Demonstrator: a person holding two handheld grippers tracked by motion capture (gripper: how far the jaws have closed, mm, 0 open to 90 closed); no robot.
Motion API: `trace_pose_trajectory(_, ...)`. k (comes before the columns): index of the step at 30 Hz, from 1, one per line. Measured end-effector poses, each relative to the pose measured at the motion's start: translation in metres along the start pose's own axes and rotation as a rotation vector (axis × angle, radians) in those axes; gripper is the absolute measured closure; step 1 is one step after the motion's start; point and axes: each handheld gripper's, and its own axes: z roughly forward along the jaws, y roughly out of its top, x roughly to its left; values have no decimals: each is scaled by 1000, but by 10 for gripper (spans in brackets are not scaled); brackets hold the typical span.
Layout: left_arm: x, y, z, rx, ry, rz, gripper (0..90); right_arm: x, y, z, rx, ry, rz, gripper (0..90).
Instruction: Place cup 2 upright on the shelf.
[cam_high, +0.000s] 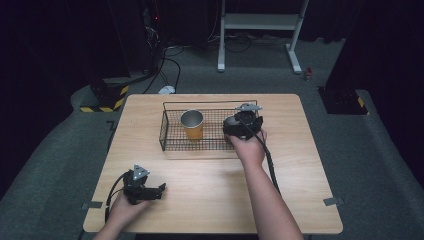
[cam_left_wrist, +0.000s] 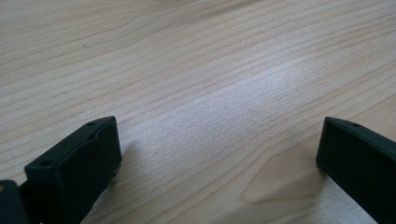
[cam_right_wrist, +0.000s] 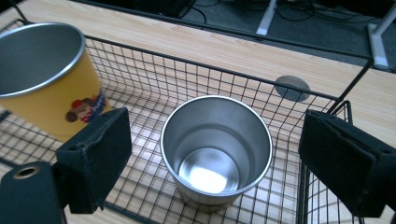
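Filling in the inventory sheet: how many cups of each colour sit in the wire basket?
Yellow cup: 1
Plain steel cup: 1
Total: 2 cups, both upright in the black wire basket

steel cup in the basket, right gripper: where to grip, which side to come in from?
Judging by its pose, take the steel cup by its rim, from above. It stands upright and open-mouthed in the wire basket, whose walls hinder a side approach. The right gripper is open; one jaw could go inside the wall and one outside, on the side away from the yellow cup.
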Motion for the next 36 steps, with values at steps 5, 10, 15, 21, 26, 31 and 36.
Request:
trace_pose_trajectory(5, 0, 0, 0, 0, 0, 0, 2, -2, -11, -10, -8, 25, 14, 97)
trace_pose_trajectory(10, 0, 0, 0, 0, 0, 0, 2, -5, -19, -20, -30, 37, 7, 98)
trace_pose_trajectory(15, 0, 0, 0, 0, 0, 0, 2, -8, -32, -24, -35, 51, 20, 98)
trace_pose_trajectory(21, 0, 0, 0, -1, 3, 4, 2, -11, -52, -27, -37, 55, 14, 98)
trace_pose_trajectory(26, 0, 0, 0, 1, 1, 4, 2, -18, -70, -32, -29, 54, 16, 98)
trace_pose_trajectory(31, 1, 1, 0, 3, 2, 11, 1, -25, -89, -40, -18, 40, 14, 99)
trace_pose_trajectory(36, 1, 1, 0, 3, 2, 9, 1, -33, -108, -46, 9, 27, 13, 99)
